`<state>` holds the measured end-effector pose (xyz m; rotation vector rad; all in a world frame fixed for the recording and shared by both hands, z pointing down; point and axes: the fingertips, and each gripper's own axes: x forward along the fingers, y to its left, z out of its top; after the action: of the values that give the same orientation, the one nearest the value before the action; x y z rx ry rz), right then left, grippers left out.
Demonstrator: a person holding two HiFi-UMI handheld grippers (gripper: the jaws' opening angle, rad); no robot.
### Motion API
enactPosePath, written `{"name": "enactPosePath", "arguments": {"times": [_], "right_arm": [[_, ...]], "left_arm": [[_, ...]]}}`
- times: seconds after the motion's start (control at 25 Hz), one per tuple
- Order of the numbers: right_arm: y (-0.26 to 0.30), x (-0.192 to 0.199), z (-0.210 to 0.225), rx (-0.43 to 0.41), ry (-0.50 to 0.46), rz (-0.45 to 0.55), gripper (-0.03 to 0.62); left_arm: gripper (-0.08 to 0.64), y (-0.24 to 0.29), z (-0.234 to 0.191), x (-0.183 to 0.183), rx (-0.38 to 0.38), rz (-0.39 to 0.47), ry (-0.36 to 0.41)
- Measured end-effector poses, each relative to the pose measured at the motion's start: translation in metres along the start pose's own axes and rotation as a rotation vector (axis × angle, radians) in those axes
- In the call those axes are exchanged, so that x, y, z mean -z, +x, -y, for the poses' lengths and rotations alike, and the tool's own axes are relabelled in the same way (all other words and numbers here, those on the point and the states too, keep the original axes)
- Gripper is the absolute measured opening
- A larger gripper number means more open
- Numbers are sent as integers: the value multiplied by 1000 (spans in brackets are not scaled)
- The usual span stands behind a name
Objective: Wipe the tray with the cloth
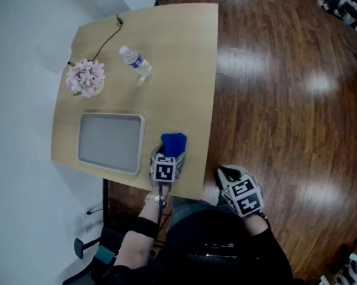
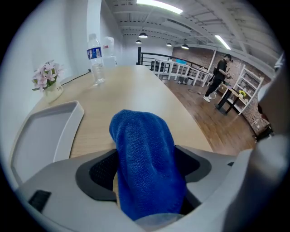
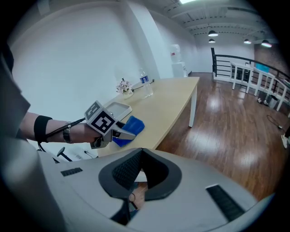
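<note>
The blue cloth (image 1: 174, 142) lies folded on the wooden table (image 1: 178, 59), just right of the empty grey tray (image 1: 112, 116). My left gripper (image 1: 168, 155) points steeply down over the cloth's near end. In the left gripper view the cloth (image 2: 142, 136) fills the gap between the wide-spread jaws of the left gripper (image 2: 145, 153), and its roll looks unsqueezed. The tray (image 2: 45, 131) sits to the left. My right gripper (image 1: 242, 195) hangs off the table's right side over the floor. In its own view the right gripper (image 3: 142, 152) has its tips together, holding nothing.
A water bottle (image 1: 135, 60) and a small pot of pink flowers (image 1: 85, 77) stand at the table's far end, with a black cable (image 1: 103, 42) beside them. Dark wooden floor (image 1: 280, 85) spreads to the right. A person (image 2: 220, 74) stands far off by shelves.
</note>
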<state>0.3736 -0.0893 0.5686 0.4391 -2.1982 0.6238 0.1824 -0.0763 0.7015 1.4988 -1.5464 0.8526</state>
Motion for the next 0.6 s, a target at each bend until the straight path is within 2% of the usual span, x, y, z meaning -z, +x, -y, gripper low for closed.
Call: {"name": "enactPosePath", "arguments": {"times": [0.16,0.2,0.28,0.4,0.48,0.6], "right_arm": [[0,0,-1,-7,12,5,6],[-1,0,-1,-8,14,4,6],[-2,-1,-1,-7,6,11,6],[-5,-5,-1,-11,-5,27,6],[-9,-9,-3,-19,-2,30,6],[-12,-16,-12,-39,-8,43,6]], "left_arm": [[358,-2,2,-1,17,-7,12],[321,-3,1,-1,16,-10,17],[200,-5,-1,0,17,-23,25],[173,-11,3,-2,29,-25,38],[152,-27,6,-11,37,13,30],[132,-74,20,-29,86,114,1]]}}
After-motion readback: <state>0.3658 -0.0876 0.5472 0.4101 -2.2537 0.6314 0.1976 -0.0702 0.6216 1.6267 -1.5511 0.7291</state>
